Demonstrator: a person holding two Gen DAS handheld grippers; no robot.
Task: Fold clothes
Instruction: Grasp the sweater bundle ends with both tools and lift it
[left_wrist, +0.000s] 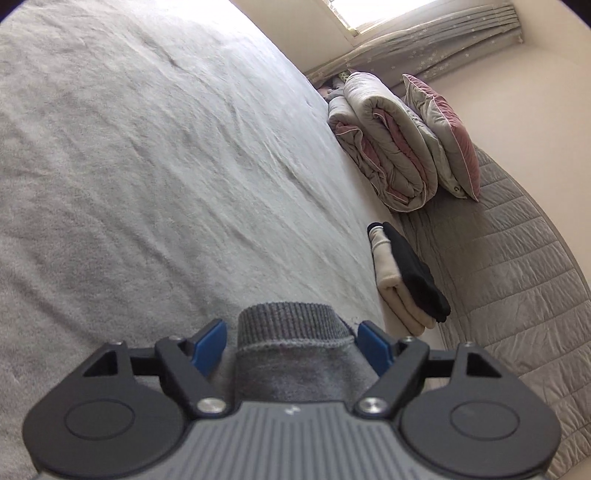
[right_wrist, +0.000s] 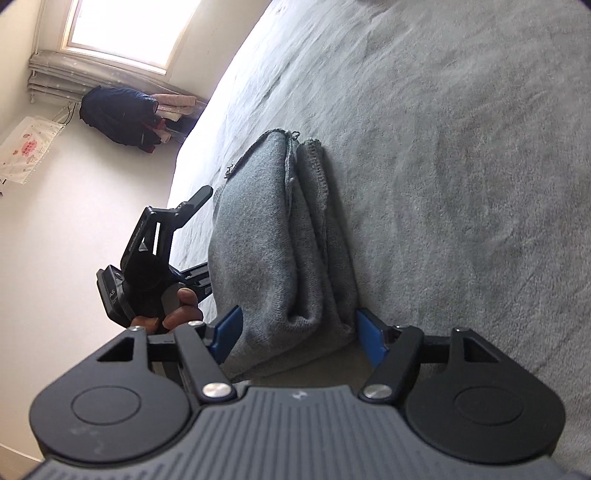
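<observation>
**Left wrist: cuff between spread jaws**

The left gripper (left_wrist: 291, 341) stands spread, the grey sweatshirt (left_wrist: 291, 354) ribbed hem between its pads, bed (left_wrist: 147, 166) ahead.

Right wrist: the right gripper (right_wrist: 297, 334) likewise straddles the folded bundle, unclamped. Folding looks nearly finished; next probably pinching it for stacking.

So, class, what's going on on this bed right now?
A person holds a gripper in each hand around a folded grey garment on the bed. The left gripper straddles its ribbed end; the right gripper straddles the other end. Both look open, not clamped. Folded clothes lie beside a rolled duvet.
</observation>
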